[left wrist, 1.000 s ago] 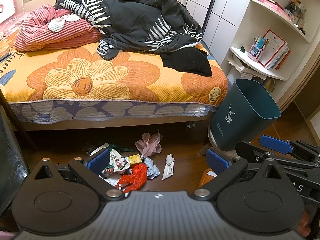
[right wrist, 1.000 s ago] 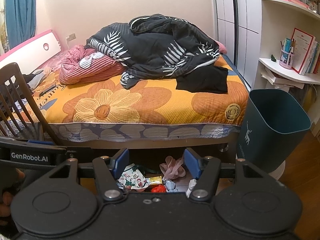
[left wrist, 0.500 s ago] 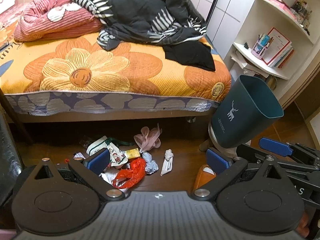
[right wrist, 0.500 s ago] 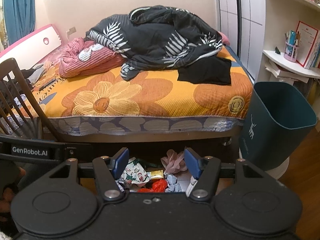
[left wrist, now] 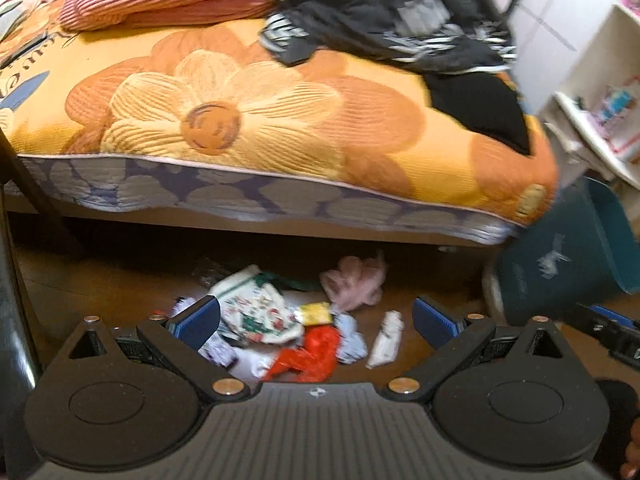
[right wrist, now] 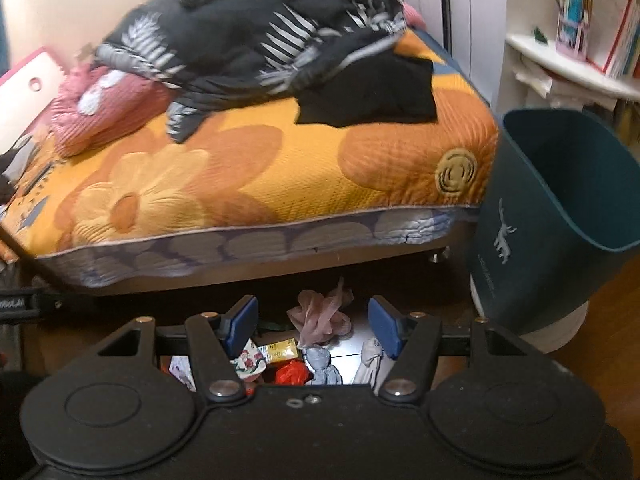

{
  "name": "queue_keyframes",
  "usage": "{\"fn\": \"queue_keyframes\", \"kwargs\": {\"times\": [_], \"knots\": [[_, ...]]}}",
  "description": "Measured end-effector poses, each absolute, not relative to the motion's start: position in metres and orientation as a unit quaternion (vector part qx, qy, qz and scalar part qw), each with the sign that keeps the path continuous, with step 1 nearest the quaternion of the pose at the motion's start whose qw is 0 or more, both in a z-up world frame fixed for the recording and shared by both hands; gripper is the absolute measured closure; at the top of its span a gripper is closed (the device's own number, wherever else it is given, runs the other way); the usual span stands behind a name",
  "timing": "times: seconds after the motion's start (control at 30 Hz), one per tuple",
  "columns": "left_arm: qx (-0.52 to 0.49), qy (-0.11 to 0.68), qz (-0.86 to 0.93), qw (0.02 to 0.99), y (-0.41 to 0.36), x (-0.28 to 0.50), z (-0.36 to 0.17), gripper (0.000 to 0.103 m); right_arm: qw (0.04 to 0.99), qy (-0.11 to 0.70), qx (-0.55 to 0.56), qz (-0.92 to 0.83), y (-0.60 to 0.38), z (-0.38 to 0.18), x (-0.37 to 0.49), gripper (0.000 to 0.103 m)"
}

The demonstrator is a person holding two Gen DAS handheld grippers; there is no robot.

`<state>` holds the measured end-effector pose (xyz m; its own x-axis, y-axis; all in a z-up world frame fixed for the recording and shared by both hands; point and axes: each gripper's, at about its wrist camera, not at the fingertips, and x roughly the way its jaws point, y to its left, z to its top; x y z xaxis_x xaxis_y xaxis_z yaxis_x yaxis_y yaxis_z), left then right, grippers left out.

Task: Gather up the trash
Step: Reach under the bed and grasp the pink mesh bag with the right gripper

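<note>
A heap of trash lies on the wooden floor by the bed: a red plastic bag (left wrist: 308, 356), a printed wrapper (left wrist: 260, 316), a small yellow packet (left wrist: 316, 313), a pink crumpled piece (left wrist: 356, 282) and a white twisted wrapper (left wrist: 386, 340). My left gripper (left wrist: 316, 320) hovers above the heap, open and holding nothing. The right gripper (right wrist: 314, 328) is open too, over the pink piece (right wrist: 320, 316), the yellow packet (right wrist: 278, 350) and the red bag (right wrist: 290, 372). A teal trash bin (right wrist: 548, 216) stands right of the bed corner; the left wrist view shows the bin (left wrist: 560, 256) blurred.
The bed (right wrist: 260, 184) with an orange flower cover, a dark quilt (right wrist: 256, 44) and a pink blanket overhangs the floor behind the trash. White shelves (right wrist: 572, 76) with books stand right of the bin. A dark chair leg (left wrist: 16, 280) runs along the left.
Both grippers have moved forward and down toward the trash heap, which sits larger and more central. The view has swung left, pushing the bin toward the right edge. Jaws unchanged.
</note>
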<state>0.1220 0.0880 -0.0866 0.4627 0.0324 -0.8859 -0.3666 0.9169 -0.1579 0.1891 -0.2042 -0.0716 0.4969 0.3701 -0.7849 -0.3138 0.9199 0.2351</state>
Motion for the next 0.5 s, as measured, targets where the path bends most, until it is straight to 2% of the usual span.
{"fn": "queue_keyframes", "kwargs": {"times": [0.2,0.5], "knots": [[-0.159,0.536,0.112,0.822,0.111,0.168,-0.136,0.000,0.853,0.485,0.035,0.190,-0.184,-0.115,0.241,0.042],[-0.090,0.630,0.045,0.770,0.077,0.225,-0.245,0.000,0.812,0.549,0.042,0.195,-0.146,-0.219,0.305,0.042]]}}
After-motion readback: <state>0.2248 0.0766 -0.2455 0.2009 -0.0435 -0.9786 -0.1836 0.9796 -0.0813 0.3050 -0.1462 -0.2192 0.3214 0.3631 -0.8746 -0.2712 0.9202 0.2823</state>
